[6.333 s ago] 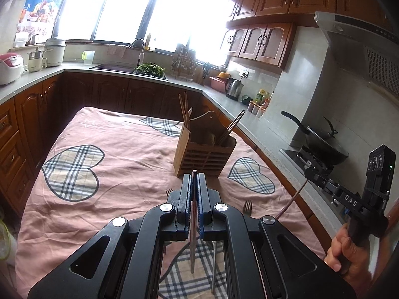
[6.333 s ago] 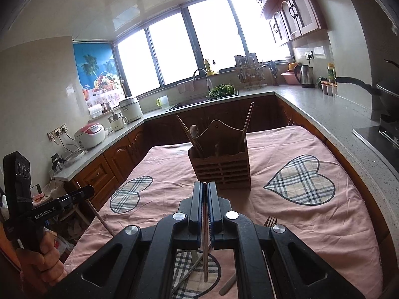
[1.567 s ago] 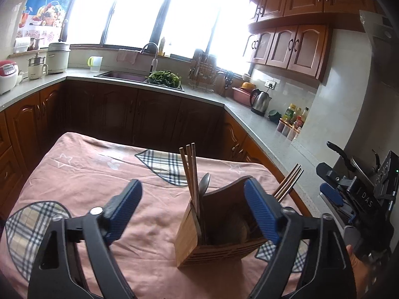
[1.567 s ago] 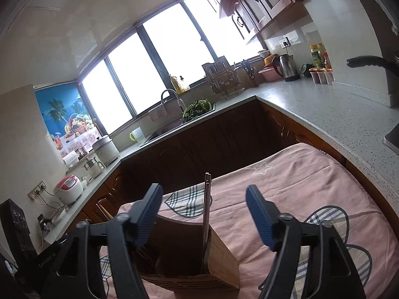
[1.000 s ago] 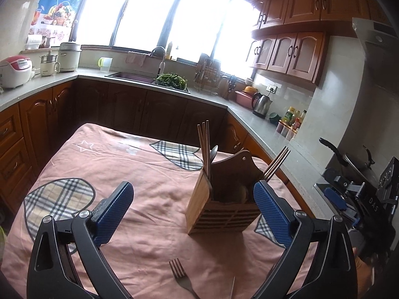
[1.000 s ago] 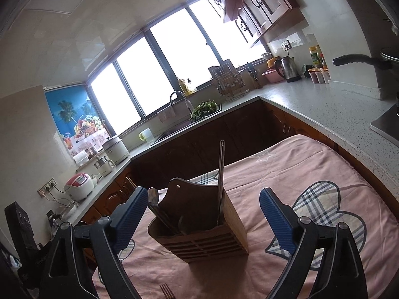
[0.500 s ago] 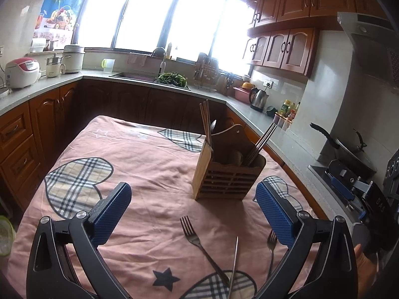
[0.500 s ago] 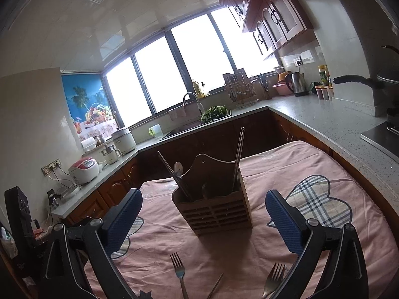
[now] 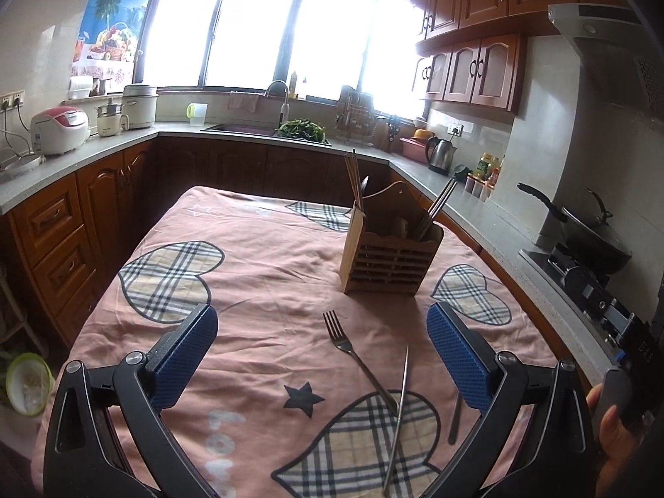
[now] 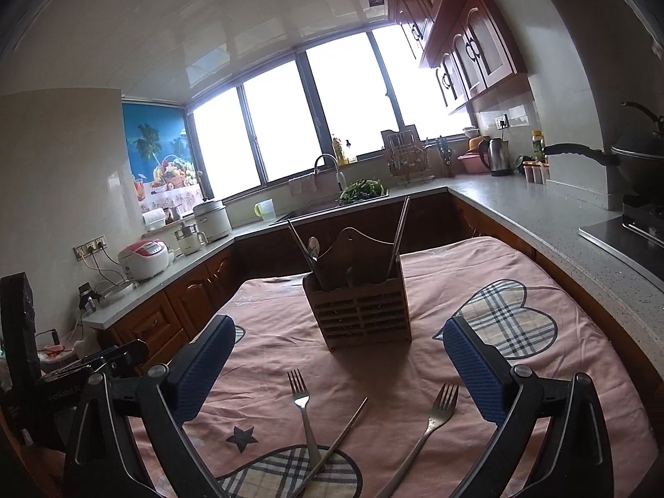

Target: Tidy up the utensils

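Note:
A slatted wooden utensil holder (image 9: 388,259) (image 10: 359,309) stands on the pink cloth with chopsticks (image 9: 353,178) (image 10: 398,236) and a spoon upright in it. On the cloth nearer to me lie a fork (image 9: 355,355) (image 10: 303,411), a single metal chopstick (image 9: 398,411) (image 10: 338,440) and a second fork (image 10: 427,431). My left gripper (image 9: 321,357) is open and empty, hovering above the fork and the chopstick. My right gripper (image 10: 338,367) is open and empty too, short of the holder, with both forks below it.
The table (image 9: 257,265) wears a pink cloth with plaid hearts. Wooden cabinets and a grey counter (image 10: 552,216) ring it, with a wok (image 9: 593,240) on the stove to the right. A hand (image 9: 610,423) holds the other gripper at the right edge.
Both grippers pulled back from the holder toward the near end of the table. The forks and the loose chopstick came into view beneath them. The right jaws widened a little.

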`<state>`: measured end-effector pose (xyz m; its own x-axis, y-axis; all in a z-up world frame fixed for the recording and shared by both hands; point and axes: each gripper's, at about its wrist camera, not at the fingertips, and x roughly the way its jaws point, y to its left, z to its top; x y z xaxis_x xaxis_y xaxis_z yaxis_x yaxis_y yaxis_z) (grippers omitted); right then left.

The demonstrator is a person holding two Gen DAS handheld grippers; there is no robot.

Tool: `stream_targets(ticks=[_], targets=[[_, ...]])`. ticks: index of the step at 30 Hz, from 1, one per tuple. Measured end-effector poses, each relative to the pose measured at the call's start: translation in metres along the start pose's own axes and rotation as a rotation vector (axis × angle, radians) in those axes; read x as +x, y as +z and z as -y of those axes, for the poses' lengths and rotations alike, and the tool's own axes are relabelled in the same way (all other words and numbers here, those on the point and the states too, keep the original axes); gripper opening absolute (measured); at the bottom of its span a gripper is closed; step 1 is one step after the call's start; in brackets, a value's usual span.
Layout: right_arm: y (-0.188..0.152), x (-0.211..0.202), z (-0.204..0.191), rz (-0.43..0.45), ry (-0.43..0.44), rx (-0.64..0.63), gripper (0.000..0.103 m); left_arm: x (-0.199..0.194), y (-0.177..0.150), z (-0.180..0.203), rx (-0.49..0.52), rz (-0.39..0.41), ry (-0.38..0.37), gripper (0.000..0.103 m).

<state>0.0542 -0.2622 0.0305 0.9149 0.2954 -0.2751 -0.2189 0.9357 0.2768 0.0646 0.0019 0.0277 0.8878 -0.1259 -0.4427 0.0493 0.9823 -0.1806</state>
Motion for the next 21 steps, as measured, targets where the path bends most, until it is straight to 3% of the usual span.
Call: stream_targets(ticks=[5,12,21], targets=[[0.008,-0.034,-0.014,0.059,0.008,-0.060,0.103,-0.032,-0.011,0.013,0.049,0.068,0.031,0.103],[-0.033,-0.051,-0.024,0.106,-0.078,-0.133,0.103,-0.044,-0.047,0.024,0.104,0.144,0.088,0.103],[-0.070,-0.042,-0.013,0.065,-0.110,-0.118,0.103,-0.031,-0.076,0.021,0.125,0.120,0.137,0.103]])
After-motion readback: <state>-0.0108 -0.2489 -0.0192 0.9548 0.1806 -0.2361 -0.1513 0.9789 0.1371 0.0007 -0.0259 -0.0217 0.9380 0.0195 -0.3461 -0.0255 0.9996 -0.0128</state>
